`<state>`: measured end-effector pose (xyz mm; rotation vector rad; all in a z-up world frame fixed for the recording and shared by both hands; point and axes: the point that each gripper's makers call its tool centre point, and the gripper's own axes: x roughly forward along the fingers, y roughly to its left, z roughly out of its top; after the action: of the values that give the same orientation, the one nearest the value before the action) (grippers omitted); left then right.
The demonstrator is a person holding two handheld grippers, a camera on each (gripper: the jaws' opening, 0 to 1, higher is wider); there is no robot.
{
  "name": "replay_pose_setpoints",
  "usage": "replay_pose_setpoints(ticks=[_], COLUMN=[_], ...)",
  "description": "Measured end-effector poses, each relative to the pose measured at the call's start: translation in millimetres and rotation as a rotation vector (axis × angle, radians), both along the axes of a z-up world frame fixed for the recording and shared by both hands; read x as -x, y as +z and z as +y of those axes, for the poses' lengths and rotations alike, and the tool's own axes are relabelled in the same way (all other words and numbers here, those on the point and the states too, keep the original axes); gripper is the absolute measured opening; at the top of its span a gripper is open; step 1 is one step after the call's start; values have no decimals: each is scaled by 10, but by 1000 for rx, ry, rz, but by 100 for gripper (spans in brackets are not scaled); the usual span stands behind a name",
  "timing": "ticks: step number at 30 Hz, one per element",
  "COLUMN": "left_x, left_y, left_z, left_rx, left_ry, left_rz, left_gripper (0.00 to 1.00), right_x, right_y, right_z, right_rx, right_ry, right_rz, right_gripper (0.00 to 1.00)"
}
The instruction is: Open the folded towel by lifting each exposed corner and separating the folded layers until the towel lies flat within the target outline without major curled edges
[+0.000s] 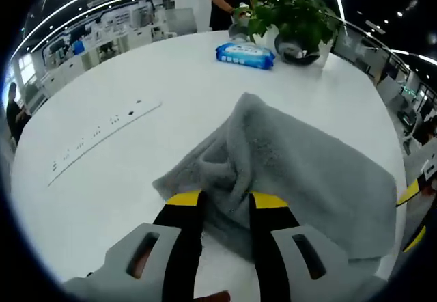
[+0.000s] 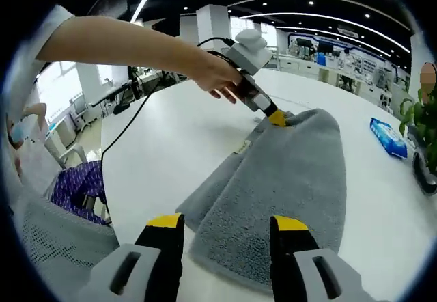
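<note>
Our left gripper (image 1: 227, 198) has its yellow-tipped jaws pinched on a bunched fold of the grey towel (image 1: 287, 165), lifting that edge into a ridge off the white table (image 1: 123, 179). From the right gripper view we see that same left gripper (image 2: 276, 117) biting the towel's (image 2: 287, 179) far end, a hand (image 2: 218, 76) on it. Our right gripper (image 2: 227, 221) hangs with jaws wide, the towel's near edge lying between them, not clamped. The towel sits mid-table, still folded in layers. Beyond it lie a blue wipes pack (image 1: 244, 55) and a potted plant (image 1: 290, 15).
</note>
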<state>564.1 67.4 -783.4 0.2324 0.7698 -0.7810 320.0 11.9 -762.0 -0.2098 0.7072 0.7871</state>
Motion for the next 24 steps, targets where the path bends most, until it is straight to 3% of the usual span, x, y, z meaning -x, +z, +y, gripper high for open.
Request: replay_pose_setpoints(ticks=[3,12,17,21,24], left_x=[53,170,201,198,194], left_y=[40,133,150,176,175], left_z=[33,156,143,150,166], left_rx=[42,80,84,99,96], left_ry=[27,56,48,59,68], left_rz=[16,-2,2,5,6], left_gripper=[25,24,24,24,24], right_x=[8,53,58,49,22], right_y=[-63,-273,-333,-320,-264], right_z=[40,78,8,-32,-54], right_rx=[43,110,150,130,115], right_ry=[25,48,44,11,-11], right_rz=[1,24,24,66,68], right_gripper=[45,35,19,4,1])
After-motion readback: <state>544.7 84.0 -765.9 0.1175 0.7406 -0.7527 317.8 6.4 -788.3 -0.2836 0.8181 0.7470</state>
